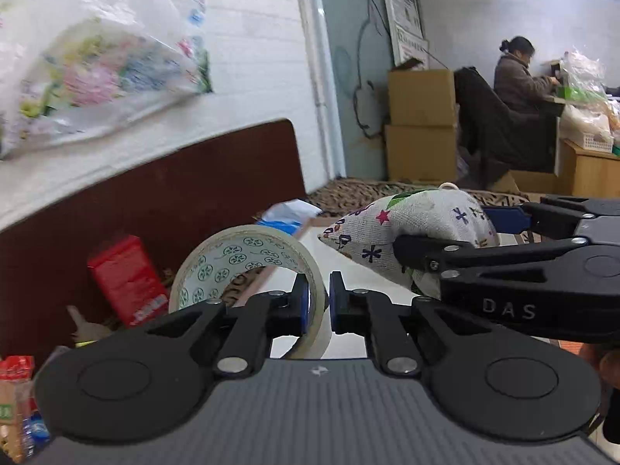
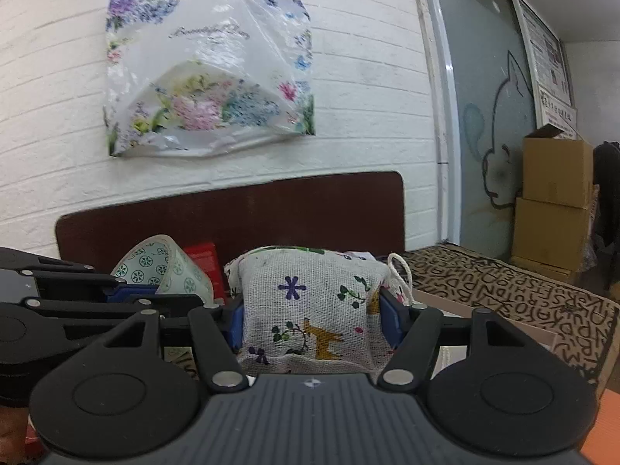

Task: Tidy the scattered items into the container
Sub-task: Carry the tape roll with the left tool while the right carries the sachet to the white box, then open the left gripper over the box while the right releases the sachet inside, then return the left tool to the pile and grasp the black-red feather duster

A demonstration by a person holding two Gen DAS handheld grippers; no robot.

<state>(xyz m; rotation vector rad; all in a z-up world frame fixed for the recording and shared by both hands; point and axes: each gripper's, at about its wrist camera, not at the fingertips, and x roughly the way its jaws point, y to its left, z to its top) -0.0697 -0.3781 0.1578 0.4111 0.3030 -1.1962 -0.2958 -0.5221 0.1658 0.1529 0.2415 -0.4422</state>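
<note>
My left gripper [image 1: 320, 302] is shut on the wall of a tape roll [image 1: 248, 267] with green printed circles inside, held upright in the air. The roll also shows at the left of the right wrist view [image 2: 162, 267]. My right gripper [image 2: 312, 321] is shut on a printed cloth pouch [image 2: 310, 306] with a white cord loop. In the left wrist view the pouch [image 1: 418, 228] and the right gripper's fingers [image 1: 426, 248] sit just right of the tape roll. A letter-patterned container [image 2: 503, 290] with a pale inner floor [image 1: 341, 259] lies below and beyond both grippers.
A red box [image 1: 128, 279] and snack packets [image 1: 15, 399] lie at the left by a dark brown board [image 1: 174, 190]. A flowered plastic bag [image 2: 209, 69] hangs on the white brick wall. Cardboard boxes [image 1: 422, 124] and a seated person [image 1: 519, 73] are at the far right.
</note>
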